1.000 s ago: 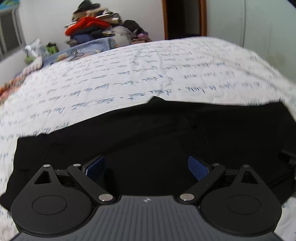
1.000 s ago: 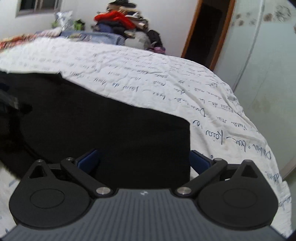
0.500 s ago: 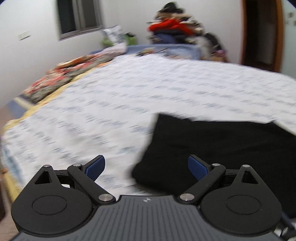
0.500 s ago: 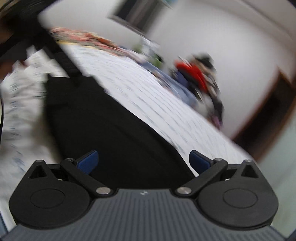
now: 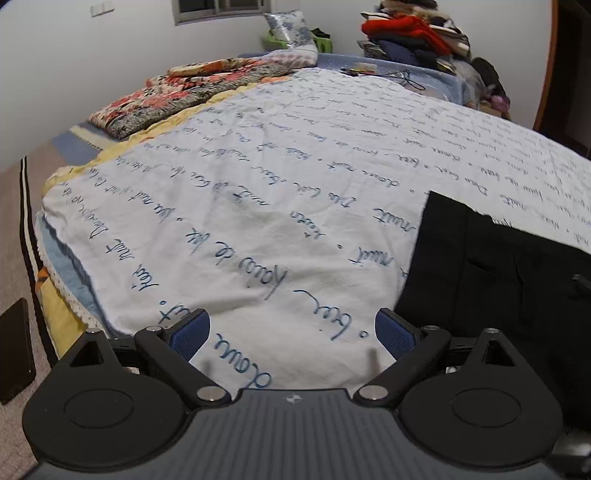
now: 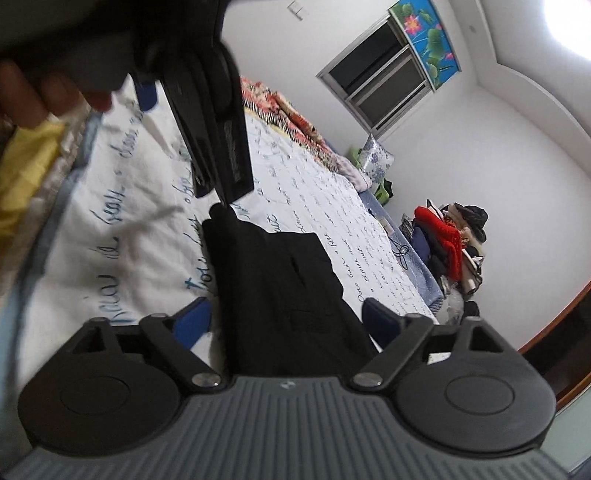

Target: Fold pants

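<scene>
The black pants point(image 5: 491, 273) lie folded flat on the white bedspread with blue handwriting point(image 5: 258, 206), at the right of the left wrist view. My left gripper point(image 5: 291, 334) is open and empty over bare bedspread, left of the pants. In the right wrist view the pants point(image 6: 284, 288) run away from the camera. My right gripper point(image 6: 286, 323) is open, tilted, with the pants' near end between its fingers' line of sight; no grip shows. The left gripper's body point(image 6: 207, 96) and the hand holding it fill the top left.
A floral quilt point(image 5: 177, 96) lies at the bed's far left. A pile of clothes point(image 5: 417, 37) with a red garment sits at the far end, near a doorway. A pillow point(image 5: 291, 33) lies by the window. The bed's near left edge drops to the floor point(image 5: 22, 280).
Both grippers have swung left, off the pants. The left now faces bare bedspread with the pants at its right. The right has rolled and looks along the pants toward the left gripper.
</scene>
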Action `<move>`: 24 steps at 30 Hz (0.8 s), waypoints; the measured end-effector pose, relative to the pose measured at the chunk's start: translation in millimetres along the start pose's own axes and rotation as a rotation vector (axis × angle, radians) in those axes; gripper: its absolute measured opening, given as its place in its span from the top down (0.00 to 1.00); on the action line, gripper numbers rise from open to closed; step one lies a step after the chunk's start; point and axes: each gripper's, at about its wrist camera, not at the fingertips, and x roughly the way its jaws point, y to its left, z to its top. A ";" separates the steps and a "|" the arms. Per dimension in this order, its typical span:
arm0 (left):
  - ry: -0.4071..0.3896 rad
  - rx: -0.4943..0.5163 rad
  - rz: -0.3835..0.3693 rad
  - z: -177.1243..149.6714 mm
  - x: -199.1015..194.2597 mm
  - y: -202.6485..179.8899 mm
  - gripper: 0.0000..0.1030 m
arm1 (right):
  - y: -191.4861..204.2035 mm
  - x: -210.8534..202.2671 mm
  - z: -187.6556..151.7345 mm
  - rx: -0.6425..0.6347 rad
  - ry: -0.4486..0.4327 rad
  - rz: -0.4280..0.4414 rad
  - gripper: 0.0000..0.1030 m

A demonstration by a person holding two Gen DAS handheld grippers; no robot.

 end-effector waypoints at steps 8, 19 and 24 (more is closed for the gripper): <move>0.019 -0.016 0.011 5.2 4.0 10.2 0.06 | 23.8 36.8 11.0 -0.092 0.010 -0.007 0.37; 0.161 -0.372 -0.473 12.5 40.0 14.1 0.06 | 2.6 41.7 12.7 0.089 -0.014 0.078 0.93; 0.222 -0.450 -0.552 18.7 58.3 1.5 0.06 | -10.5 41.0 12.1 0.162 -0.025 0.114 0.93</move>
